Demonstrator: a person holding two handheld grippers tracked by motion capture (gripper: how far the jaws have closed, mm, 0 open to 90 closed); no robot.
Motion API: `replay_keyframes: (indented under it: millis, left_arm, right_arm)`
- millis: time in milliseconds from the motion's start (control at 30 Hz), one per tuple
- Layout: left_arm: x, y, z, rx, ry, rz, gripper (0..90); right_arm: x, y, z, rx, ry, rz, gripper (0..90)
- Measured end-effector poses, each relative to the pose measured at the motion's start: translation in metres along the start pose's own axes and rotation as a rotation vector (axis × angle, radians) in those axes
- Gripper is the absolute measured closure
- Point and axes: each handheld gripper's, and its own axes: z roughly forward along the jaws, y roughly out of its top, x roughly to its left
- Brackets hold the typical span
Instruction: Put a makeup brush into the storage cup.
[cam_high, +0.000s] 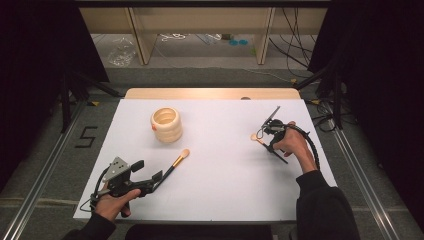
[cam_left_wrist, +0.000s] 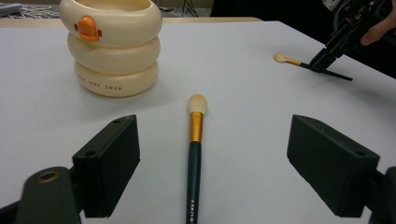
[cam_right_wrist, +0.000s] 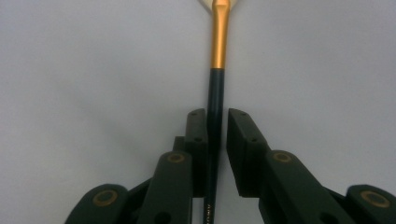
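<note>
**Two brushes, one gripped, one waiting**

White table (cam_high: 220, 190) first, spread wide under the high view. At about eleven o'clock from its middle, a cream holder (cam_high: 166, 124) of three stacked rings, upright, mouth open to the top: probably the destination for both brushes. Seen from the left gripper view, an orange duck badge and small lettering on its side, lost from above.

Left gripper (cam_high: 148, 176) at seven o'clock, low over the table, fingers (cam_left_wrist: 109, 163) spread wide with nothing pressed between them. Left brush (cam_left_wrist: 194, 154) lying flat between them, untouched, dark handle toward the gripper, gold collar and pale tuft pointing to twelve o'clock in that view; likely lined up so for a grasp along the handle.

Right gripper (cam_high: 266, 137) at three o'clock, tilted down to the table. From above, grip hard to judge. From the right gripper view, plain enough: fingers (cam_right_wrist: 196, 140) drawn narrow on the dark handle of the right brush (cam_right_wrist: 218, 51), just behind the gold collar, tuft at twelve o'clock. From the left gripper view, tuft of that brush resting on the table, not yet lifted.
</note>
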Motion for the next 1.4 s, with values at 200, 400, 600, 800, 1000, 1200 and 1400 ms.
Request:
replay_keyframes:
  millis: [200,400,600,800,1000,1200,1400]
  left_arm:
    - [0.000,0.000,0.000,0.001,0.001,-0.002,17.0]
    - [0.000,0.000,0.000,0.002,0.001,-0.002,17.1]
    - [0.000,0.000,0.000,0.004,-0.004,-0.004,17.2]
    - [0.001,0.000,-0.001,0.003,0.000,-0.007,17.3]
    - [0.001,0.000,-0.001,0.003,-0.001,-0.008,17.4]
    - [0.001,0.000,-0.001,0.000,0.005,-0.024,17.4]
    - [0.001,0.001,-0.001,-0.001,0.001,-0.010,17.4]
  right_arm:
    - [-0.002,0.003,0.001,0.016,0.015,-0.004,81.2]
    - [-0.003,0.004,0.001,0.033,0.030,0.015,81.6]
    - [0.000,0.011,0.001,0.081,0.024,0.013,82.2]
    - [0.001,0.015,0.001,0.115,0.020,0.020,82.7]
    - [-0.001,0.014,0.001,0.104,0.022,0.004,82.8]
    - [-0.004,0.012,-0.005,0.063,0.014,0.002,82.9]
    - [-0.008,0.009,-0.018,-0.052,0.031,0.009,82.9]
